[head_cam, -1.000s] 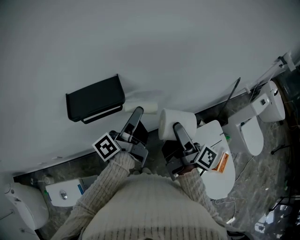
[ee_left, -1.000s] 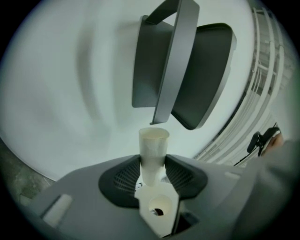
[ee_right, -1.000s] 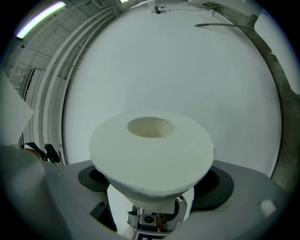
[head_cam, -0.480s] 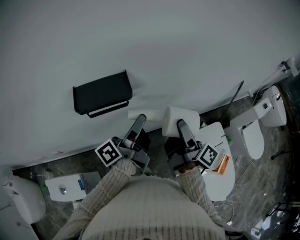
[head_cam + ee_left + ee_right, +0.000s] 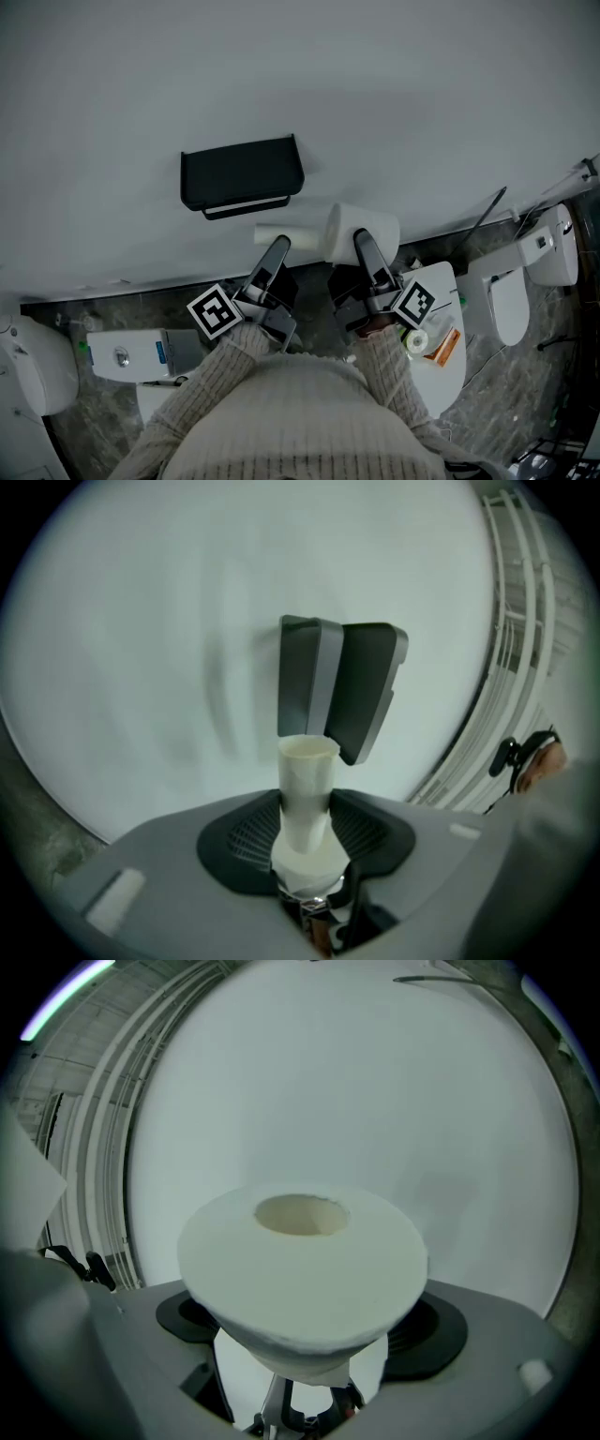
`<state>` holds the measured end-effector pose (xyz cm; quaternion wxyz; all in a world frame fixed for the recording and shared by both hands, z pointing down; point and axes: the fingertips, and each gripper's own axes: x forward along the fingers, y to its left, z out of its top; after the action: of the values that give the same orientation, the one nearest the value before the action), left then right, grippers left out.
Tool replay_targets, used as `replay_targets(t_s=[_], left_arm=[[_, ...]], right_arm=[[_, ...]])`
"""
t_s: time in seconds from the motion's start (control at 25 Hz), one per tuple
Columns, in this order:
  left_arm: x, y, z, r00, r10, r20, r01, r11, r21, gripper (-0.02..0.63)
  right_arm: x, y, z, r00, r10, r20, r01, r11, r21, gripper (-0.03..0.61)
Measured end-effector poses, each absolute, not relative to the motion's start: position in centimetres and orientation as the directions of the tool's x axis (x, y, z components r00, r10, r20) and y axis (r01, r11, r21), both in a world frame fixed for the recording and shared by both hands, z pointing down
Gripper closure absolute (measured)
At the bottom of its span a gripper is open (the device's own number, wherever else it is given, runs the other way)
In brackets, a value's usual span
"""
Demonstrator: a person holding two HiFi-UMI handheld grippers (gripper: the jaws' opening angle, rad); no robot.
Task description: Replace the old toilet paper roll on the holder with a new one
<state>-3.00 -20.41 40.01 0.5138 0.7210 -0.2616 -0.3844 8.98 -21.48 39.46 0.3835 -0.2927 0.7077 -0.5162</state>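
Fresh roll [image 5: 300, 1265] in right tongs [image 5: 365, 247]; core [image 5: 307, 794] — left tongs [image 5: 276, 248]

Plain pale wall [image 5: 422, 94] across the upper part of the head view, meeting a dark veined floor [image 5: 112, 302] below. At far left on that floor, a white toilet [image 5: 33, 366] with a white box [image 5: 127, 354] bearing a blue label just beside it. At right, a small white table [image 5: 441, 286] carrying an orange packet [image 5: 444, 347] and a small roll of tape [image 5: 415, 340], a second white toilet [image 5: 525, 272] beyond it, and a thin dark rod [image 5: 483, 217] leaning against the wall near the table.
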Motion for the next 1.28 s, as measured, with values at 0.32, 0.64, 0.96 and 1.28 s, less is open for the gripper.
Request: replay_targets(t_s=[0.32, 0.64, 0.96, 1.28], left_arm=[[-4.9, -20.4, 39.4, 0.492, -0.818, -0.297, 0.013, -0.335, 0.942, 0.453], [-7.7, -20.6, 39.3, 0.433, -0.849, -0.303, -0.017, -0.344, 0.939, 0.453], [-10.4, -20.3, 39.9, 0.400, -0.868, -0.295, -0.032, -0.334, 0.942, 0.453], [-16.7, -17.7, 41.8, 0.371, -0.886, -0.278, -0.029, -0.311, 0.950, 0.453]], right_arm=[[6.2, -24.1, 38.0, -0.629, -0.734, -0.257, 0.003, 0.328, -0.945, 0.078], [3.4, -25.7, 37.3, -0.682, -0.682, -0.264, 0.019, 0.344, -0.939, 0.078], [-0.4, -26.1, 37.2, -0.729, -0.631, -0.265, 0.033, 0.355, -0.934, 0.078], [-8.0, -24.5, 38.2, -0.775, -0.585, -0.240, 0.019, 0.358, -0.934, 0.078]])
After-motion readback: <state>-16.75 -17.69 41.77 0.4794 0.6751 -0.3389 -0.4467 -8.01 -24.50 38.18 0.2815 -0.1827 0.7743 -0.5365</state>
